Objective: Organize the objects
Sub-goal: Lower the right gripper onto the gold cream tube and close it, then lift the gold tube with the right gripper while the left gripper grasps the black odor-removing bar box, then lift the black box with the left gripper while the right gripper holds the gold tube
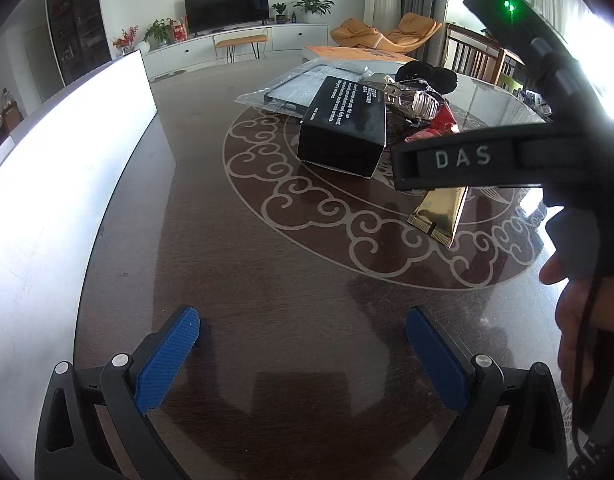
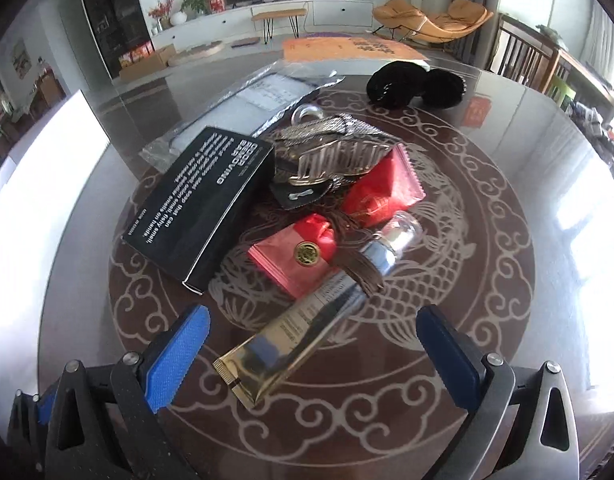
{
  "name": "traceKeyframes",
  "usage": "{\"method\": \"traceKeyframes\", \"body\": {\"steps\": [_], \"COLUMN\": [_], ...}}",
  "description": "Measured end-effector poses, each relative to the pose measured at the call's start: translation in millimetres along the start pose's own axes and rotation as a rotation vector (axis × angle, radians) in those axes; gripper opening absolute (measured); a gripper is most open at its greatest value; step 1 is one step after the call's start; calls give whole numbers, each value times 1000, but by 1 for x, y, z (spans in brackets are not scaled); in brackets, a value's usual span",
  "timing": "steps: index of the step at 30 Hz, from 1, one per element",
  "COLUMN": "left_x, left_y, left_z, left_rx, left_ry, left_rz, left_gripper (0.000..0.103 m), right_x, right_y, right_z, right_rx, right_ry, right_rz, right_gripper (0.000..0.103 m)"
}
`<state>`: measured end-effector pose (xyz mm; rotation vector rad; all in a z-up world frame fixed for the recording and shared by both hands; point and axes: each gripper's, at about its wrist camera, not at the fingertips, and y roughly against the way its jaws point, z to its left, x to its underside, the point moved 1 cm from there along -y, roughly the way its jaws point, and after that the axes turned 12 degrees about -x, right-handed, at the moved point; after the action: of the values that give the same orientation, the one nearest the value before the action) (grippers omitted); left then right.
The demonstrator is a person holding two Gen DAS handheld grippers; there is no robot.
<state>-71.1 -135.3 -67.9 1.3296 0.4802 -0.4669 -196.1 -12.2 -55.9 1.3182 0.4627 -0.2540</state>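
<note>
Both grippers hover over the dark glass tabletop with fingers spread wide and nothing in them. The left gripper sits above bare wood beside a white panel. The right gripper straddles the crimped end of a gold tube, apparently not touching it. Behind it lie red packets, a black box, and what looks like a metal watch.

Dark round table with a swirly dragon inlay had a black box, gold tube, red packets and a plastic sleeve on it.
</note>
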Motion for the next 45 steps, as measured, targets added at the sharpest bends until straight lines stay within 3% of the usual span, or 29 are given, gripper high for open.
{"method": "traceKeyframes", "body": {"steps": [4, 5, 7, 18, 19, 20, 22, 24, 27, 32, 35, 40, 41, 42, 45], "left_x": [0, 0, 0, 0, 0, 0, 0, -2, -24, -87, -121, -144, -143, -142, -132], "left_y": [0, 0, 0, 0, 0, 0, 0, -1, -10, -14, -35, -72, -75, -77, -67], "left_z": [0, 0, 0, 0, 0, 0, 0, -2, -12, -19, -28, -30, -29, -30, -34], "left_rx": [0, 0, 1, 1, 1, 1, 1, 9, 34, 78, 115, 105, 119, 155, 113], "left_ry": [0, 0, 0, 0, 0, 0, 0, -13, -75, -7, 7, 48, 60, 63, 40], "left_rz": [0, 0, 0, 0, 0, 0, 0, 5, 36, -26, 12, 89, 93, 103, 73], "left_gripper": [103, 103, 103, 103, 103, 103, 103, 103, 103, 103, 103, 103, 82, 69, 66], "right_x": [16, 19, 27, 93, 96, 99, 102, 101, 99, 100, 100, 99, 99, 99, 98], "right_y": [12, 16, 22, 71, 74, 75, 78, 78, 76, 76, 76, 76, 76, 76, 75], "right_z": [-17, -24, -41, -129, -133, -133, -139, -139, -138, -136, -136, -136, -136, -136, -135], "right_rx": [38, 46, 52, 113, 116, 123, 117, 117, 107, 111, 108, 104, 104, 104, 103], "right_ry": [-26, -37, -65, -126, -121, -120, -135, -131, -114, -104, -109, -108, -108, -108, -105], "right_rz": [-78, -88, -108, -188, -193, -195, -200, -198, -197, -195, -194, -192, -192, -192, -189], "right_gripper": [40, 31, 28, 29, 35, 50, 69, 71, 76, 79, 80, 82, 82, 82, 84]}}
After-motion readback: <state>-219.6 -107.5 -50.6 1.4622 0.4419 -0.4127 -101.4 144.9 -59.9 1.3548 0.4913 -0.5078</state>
